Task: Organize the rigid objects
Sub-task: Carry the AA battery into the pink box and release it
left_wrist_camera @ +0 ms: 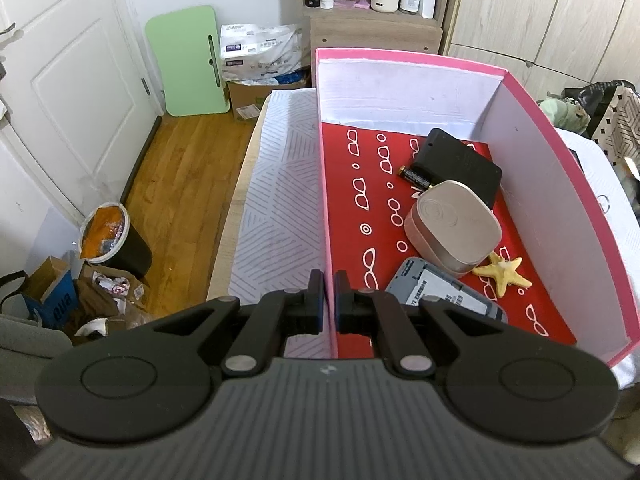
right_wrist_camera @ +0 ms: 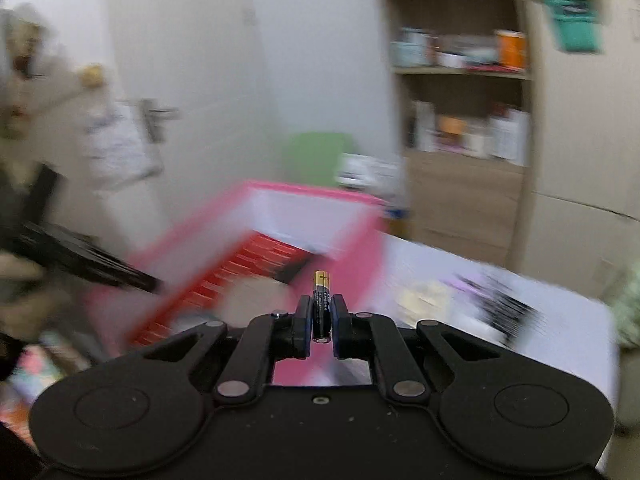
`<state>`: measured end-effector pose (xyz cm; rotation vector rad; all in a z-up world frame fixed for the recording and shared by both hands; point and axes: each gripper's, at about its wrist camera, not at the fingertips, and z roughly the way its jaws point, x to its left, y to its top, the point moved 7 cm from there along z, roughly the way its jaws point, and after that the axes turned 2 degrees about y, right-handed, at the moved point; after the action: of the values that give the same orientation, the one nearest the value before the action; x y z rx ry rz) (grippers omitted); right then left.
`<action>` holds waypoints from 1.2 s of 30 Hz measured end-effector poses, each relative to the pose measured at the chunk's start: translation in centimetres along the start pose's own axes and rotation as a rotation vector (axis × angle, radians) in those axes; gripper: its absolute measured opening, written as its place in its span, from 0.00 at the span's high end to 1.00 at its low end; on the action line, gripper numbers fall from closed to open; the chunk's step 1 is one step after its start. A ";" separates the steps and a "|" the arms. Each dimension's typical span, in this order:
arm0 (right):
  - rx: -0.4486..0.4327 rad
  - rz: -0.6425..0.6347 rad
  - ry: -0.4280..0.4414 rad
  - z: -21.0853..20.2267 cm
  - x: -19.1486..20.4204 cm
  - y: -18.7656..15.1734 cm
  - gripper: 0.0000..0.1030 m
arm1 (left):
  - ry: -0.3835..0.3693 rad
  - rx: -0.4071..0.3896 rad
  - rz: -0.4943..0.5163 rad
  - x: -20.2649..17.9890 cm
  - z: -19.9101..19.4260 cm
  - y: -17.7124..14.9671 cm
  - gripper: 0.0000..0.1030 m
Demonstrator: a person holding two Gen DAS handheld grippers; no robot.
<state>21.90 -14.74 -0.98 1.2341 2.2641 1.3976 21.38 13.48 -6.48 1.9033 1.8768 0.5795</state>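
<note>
1. Currently, the left hand-held gripper is clamping the near left wall of the pink box, one finger on each side of it.
2. Inside the box, on its red patterned floor, a battery is lying against a black case; a beige tin is sitting in front of these, with a grey device and a starfish nearest the camera.
3. The right hand-held gripper is gripping a second battery upright, gold end up, in the air before the blurred pink box.
</note>
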 end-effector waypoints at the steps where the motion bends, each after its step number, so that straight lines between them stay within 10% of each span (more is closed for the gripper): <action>1: 0.031 -0.006 0.054 1.3 1.0 0.8 0.89 | -0.001 0.001 0.003 0.0 0.0 0.0 0.95; 8: 0.274 -0.009 0.195 10.7 5.4 2.8 0.89 | -0.010 0.000 -0.006 0.0 0.1 0.1 0.95; 17: 0.395 0.028 0.153 17.4 6.4 2.1 0.86 | -0.015 -0.003 -0.003 0.1 0.1 0.0 0.95; 19: 0.357 0.020 0.120 16.9 6.1 2.4 0.69 | -0.016 -0.004 0.000 0.0 0.1 0.0 0.95; 36: 0.125 0.056 -0.135 1.6 -3.4 0.9 0.42 | -0.012 -0.010 0.006 -0.1 0.1 -0.1 0.95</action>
<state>25.39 -16.08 -1.92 1.3958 2.2699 1.1673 21.34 13.36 -6.59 1.9030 1.8586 0.5772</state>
